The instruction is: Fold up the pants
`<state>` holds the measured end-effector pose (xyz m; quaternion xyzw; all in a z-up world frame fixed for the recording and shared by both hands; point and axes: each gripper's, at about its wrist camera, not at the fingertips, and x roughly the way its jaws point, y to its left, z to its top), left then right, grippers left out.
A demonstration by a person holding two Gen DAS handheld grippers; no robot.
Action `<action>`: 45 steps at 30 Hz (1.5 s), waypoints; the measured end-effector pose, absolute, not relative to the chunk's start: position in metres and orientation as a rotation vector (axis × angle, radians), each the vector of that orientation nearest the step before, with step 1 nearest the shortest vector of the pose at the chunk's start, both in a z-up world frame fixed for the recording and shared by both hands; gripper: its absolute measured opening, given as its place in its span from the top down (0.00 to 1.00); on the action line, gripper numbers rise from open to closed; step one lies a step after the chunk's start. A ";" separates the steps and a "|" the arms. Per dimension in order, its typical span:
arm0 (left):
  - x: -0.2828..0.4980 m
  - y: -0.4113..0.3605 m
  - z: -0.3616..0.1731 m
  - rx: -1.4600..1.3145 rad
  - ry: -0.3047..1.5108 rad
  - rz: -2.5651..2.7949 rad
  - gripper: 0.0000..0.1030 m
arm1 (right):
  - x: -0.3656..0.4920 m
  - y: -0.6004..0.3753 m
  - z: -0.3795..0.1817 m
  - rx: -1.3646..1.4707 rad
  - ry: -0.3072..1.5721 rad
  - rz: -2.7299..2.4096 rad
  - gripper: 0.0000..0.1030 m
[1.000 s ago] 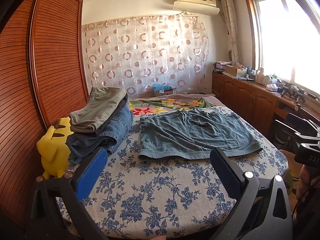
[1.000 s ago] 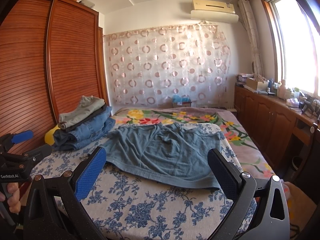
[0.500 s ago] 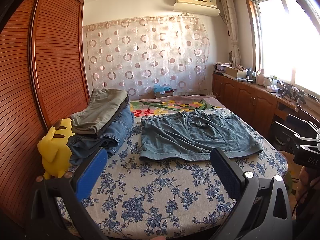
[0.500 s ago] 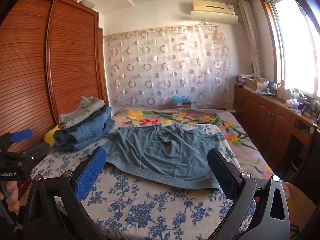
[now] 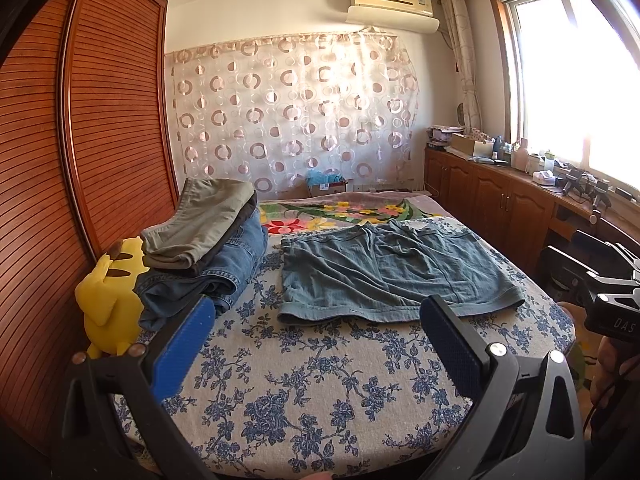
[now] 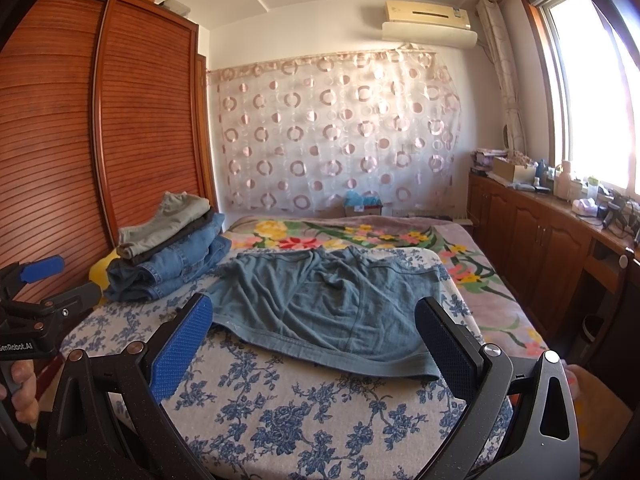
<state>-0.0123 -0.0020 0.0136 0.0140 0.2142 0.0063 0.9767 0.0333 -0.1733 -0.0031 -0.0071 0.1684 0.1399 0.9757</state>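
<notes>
Blue-grey shorts [image 5: 384, 272] lie spread flat on the floral bed sheet [image 5: 304, 376], waistband toward the far side. They also show in the right wrist view [image 6: 328, 304]. My left gripper [image 5: 316, 316] is open and empty, held above the sheet short of the shorts' near hem. My right gripper [image 6: 314, 316] is open and empty, held short of the near hem too. Each gripper shows at the edge of the other's view: the right one [image 5: 604, 292] and the left one [image 6: 36, 292].
A stack of folded pants [image 5: 204, 248] sits at the left of the bed beside a yellow plush toy [image 5: 108, 300]. A wooden wardrobe [image 5: 80, 160] stands left. Wooden cabinets [image 5: 500, 208] with clutter run along the right under the window.
The left wrist view has shifted slightly; the shorts sit a touch closer. Both grippers stay open and the shorts have not moved.
</notes>
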 end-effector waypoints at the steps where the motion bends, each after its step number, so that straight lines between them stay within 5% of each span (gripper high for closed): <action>1: -0.012 -0.002 0.014 0.028 0.431 0.012 0.00 | 0.033 -0.171 -0.004 -0.015 0.339 0.282 0.00; 45: 0.040 0.024 -0.037 0.068 0.550 -0.054 0.00 | 0.049 -0.187 -0.026 -0.034 0.423 0.259 0.02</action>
